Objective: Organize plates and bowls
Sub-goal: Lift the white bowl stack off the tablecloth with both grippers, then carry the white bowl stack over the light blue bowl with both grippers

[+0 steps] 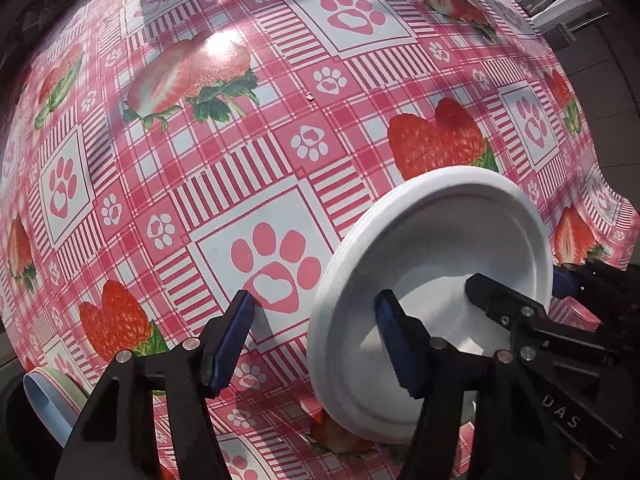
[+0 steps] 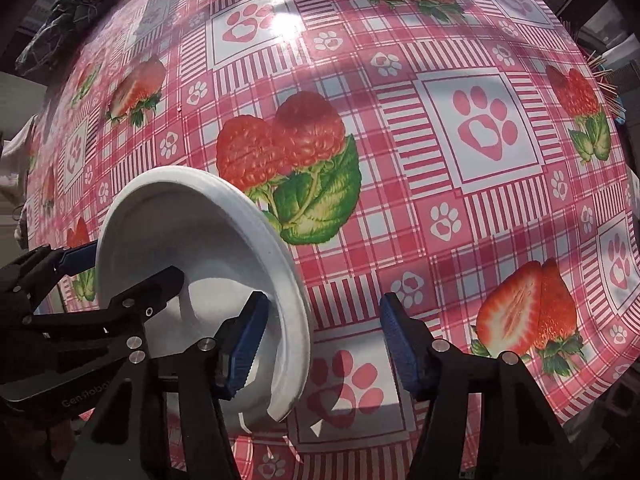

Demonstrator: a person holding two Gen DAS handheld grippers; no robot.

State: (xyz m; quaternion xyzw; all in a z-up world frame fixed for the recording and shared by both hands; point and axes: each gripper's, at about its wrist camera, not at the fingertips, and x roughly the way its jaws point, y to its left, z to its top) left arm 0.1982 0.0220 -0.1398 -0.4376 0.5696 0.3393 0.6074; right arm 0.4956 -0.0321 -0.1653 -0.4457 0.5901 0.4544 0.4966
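A white foam plate (image 1: 400, 280) stands tilted on edge above the strawberry tablecloth, between the two grippers. In the left wrist view my left gripper (image 1: 316, 344) is open, its right finger (image 1: 396, 344) inside the plate's hollow and its left finger (image 1: 232, 340) outside the rim. The right gripper (image 1: 516, 300) comes in from the right, one finger inside the plate and one behind it. In the right wrist view the plate (image 2: 180, 232) sits at the left, and my right gripper (image 2: 320, 344) is open with its left finger (image 2: 244, 344) in the hollow.
The pink checked tablecloth (image 1: 248, 160) with strawberries and paw prints covers the table. A light blue and green bowl rim (image 1: 44, 396) shows at the lower left of the left wrist view. A dark bundle of cloth (image 2: 72, 16) lies at the table's far left corner.
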